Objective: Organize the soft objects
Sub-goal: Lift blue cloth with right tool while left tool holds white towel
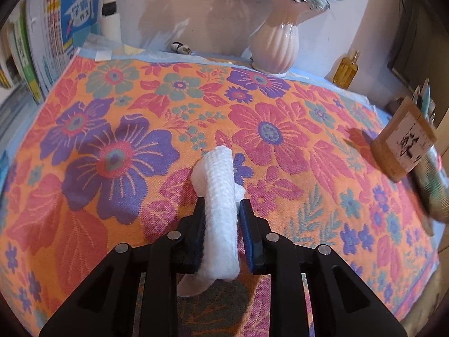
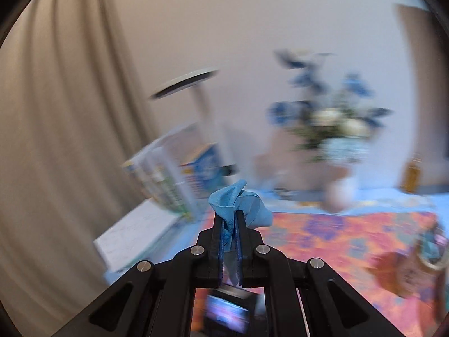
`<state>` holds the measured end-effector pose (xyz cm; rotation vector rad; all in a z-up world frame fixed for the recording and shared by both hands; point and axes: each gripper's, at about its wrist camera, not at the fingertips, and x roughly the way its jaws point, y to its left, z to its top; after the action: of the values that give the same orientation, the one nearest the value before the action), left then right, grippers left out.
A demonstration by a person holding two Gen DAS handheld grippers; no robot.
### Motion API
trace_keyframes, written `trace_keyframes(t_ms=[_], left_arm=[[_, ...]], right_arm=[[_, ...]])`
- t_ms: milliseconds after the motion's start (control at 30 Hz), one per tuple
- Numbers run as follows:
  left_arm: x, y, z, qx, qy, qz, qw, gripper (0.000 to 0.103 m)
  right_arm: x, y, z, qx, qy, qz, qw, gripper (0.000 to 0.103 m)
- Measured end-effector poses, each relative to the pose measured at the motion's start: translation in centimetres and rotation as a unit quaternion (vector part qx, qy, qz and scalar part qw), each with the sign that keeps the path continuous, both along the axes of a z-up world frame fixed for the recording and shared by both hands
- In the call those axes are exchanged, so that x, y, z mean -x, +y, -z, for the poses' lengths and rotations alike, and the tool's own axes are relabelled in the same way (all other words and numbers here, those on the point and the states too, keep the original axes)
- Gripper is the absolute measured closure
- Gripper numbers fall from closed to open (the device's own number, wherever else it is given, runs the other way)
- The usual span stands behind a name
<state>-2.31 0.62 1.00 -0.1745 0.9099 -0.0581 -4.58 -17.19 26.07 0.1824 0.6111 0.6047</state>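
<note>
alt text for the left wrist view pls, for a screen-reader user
The left gripper is shut on a rolled white cloth, held just above a bright floral tablecloth. At the table's far edge stand a pale ribbed vase of flowers and an amber bottle; books lean at left.

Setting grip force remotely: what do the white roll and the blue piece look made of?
White roll: soft waffle-textured cloth, matte, likely cotton; it dents between the left gripper pads. Blue cloth: thin, smooth, crumpled, perhaps microfiber; pinched in the right gripper.
</note>
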Motion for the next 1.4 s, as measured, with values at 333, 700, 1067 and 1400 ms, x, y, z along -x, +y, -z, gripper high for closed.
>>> trace_keyframes(t_ms=[333,700,1067,1400], left_arm=[[0.3,3.7,0.7,0.156,0.003,-0.006,0.9877,0.083],[0.1,4.1,0.9,0.185,0.001,-0.004,0.9827,0.078],[0.3,2.0,-0.2,0.098,-0.012,0.022,0.9949,0.093],[2.3,-1.5,-6.4,0.111,-0.090,0.078,0.9867,0.093]], right_arm=[[-4.5,-7.5,20.7,0.021,0.326,0.031,0.945,0.074],[-2.6,-9.7,21.2,0.007,0.253,0.043,0.967,0.000],[-1.3,-2.0,23.4,0.155,0.165,0.057,0.972,0.085],[0.6,-5.5,15.9,0.053,0.058,0.048,0.996,0.091]])
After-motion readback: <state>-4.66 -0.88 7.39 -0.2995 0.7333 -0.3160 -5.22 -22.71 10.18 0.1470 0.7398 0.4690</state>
